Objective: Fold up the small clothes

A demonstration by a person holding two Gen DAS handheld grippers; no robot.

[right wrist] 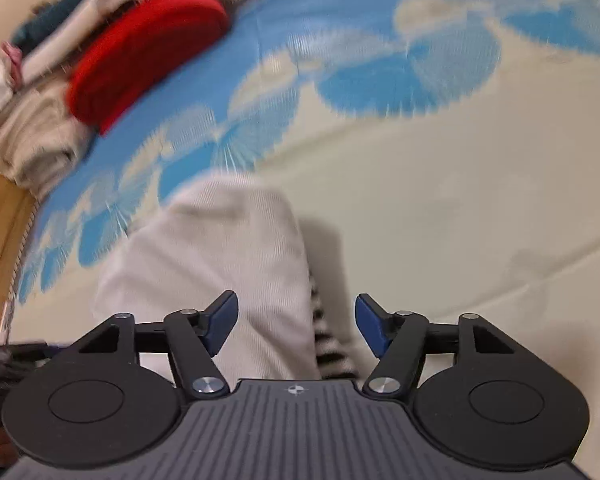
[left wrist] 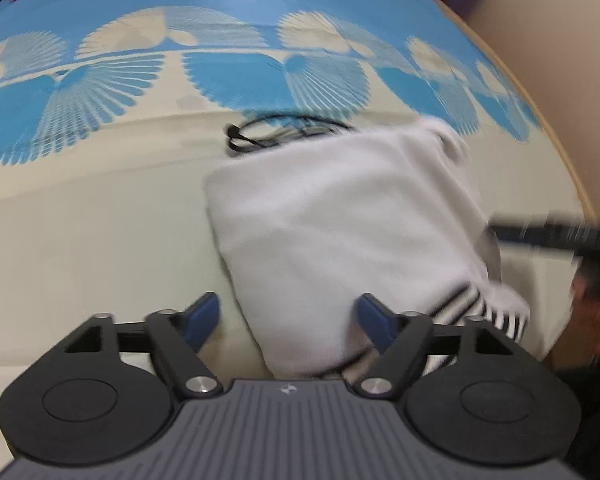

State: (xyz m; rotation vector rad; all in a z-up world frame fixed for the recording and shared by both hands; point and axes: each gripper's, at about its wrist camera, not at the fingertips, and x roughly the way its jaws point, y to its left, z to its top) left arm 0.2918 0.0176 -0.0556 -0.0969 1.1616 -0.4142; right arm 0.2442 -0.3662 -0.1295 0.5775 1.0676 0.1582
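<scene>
**Letting go of the folded white garment cleanly**

Nearest the lens in the left wrist view, the left hand-held gripper stands wide open, its blue pads either side of the lower edge of the white garment without pressing it. In the right wrist view the right hand-held gripper is likewise open, nothing clamped; the cloth passes under its left pad and the black-and-white striped cuff shows between the jaws.

The garment lies as a compact folded block on the bed sheet, at centre-right of the left view and lower centre of the right view. The fold looks made, so the step in hand is judged to be the release. To do it well, lift both grippers straight up and clear, so no pad drags the top layer or pulls the striped cuff out. Then check that the edges sit square.

Beyond the garment a thin black cable lies on the sheet at its upper edge; keep it from catching. Farther off, at the upper left of the right view, a red folded item sits on a blurred pile of clothes, the likely place for this piece.
</scene>
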